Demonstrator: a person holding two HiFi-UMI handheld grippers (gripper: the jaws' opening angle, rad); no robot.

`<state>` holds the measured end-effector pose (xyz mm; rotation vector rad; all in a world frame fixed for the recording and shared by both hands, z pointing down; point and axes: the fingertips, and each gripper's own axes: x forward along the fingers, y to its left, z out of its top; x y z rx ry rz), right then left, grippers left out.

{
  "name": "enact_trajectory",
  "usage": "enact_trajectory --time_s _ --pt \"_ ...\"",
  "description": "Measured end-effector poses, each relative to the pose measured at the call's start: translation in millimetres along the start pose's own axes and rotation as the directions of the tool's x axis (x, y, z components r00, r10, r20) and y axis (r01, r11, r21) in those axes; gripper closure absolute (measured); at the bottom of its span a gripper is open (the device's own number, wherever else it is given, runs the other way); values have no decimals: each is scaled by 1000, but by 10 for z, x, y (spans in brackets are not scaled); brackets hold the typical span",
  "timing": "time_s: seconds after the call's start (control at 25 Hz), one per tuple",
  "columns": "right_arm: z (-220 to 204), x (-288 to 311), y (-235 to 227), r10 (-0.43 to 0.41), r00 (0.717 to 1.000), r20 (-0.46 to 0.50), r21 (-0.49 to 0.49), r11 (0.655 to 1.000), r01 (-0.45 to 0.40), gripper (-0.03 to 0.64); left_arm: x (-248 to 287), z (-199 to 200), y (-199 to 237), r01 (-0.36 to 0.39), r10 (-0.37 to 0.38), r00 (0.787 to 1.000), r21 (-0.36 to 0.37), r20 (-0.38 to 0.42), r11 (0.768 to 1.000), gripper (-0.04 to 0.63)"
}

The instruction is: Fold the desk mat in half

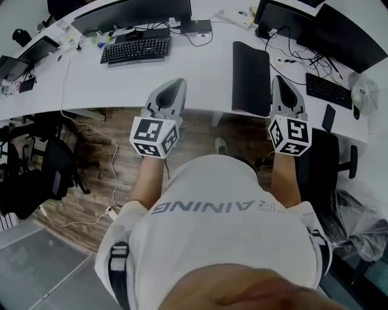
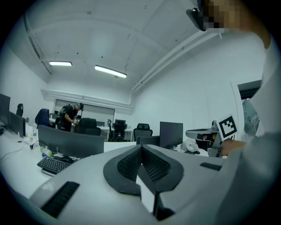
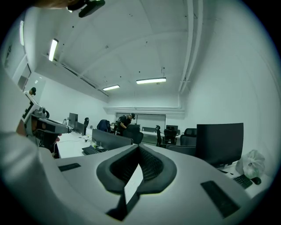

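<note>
The dark desk mat [image 1: 250,77] lies as a narrow upright strip on the white desk [image 1: 200,72], its near end reaching the desk's front edge. My right gripper [image 1: 280,80] sits just right of the mat's near end, shut, with nothing between its pads. My left gripper [image 1: 176,83] rests at the desk edge well left of the mat, also shut and empty. Both gripper views face up into the room: the left gripper [image 2: 141,148] and the right gripper [image 3: 138,147] each show jaws closed tip to tip, and the mat is not in them.
A black keyboard [image 1: 136,49] and monitor [image 1: 130,13] stand at the back left. Another keyboard [image 1: 328,91], a phone [image 1: 328,118] and cables lie right of the mat. An office chair [image 1: 36,175] stands on the floor at left.
</note>
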<state>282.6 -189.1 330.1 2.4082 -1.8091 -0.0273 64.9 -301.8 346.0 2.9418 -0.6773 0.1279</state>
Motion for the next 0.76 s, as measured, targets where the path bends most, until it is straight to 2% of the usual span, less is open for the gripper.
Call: enact_trajectory --time_s 0.4,0.76 --pt "-113 152 257 73 997 -22 38 997 -72 594 -104 -20 171 -28 28 1000 -18 -8 999 568" --pt "-156 266 378 101 994 -39 47 994 -99 594 -125 -102 222 -25 23 999 -46 -29 999 568"
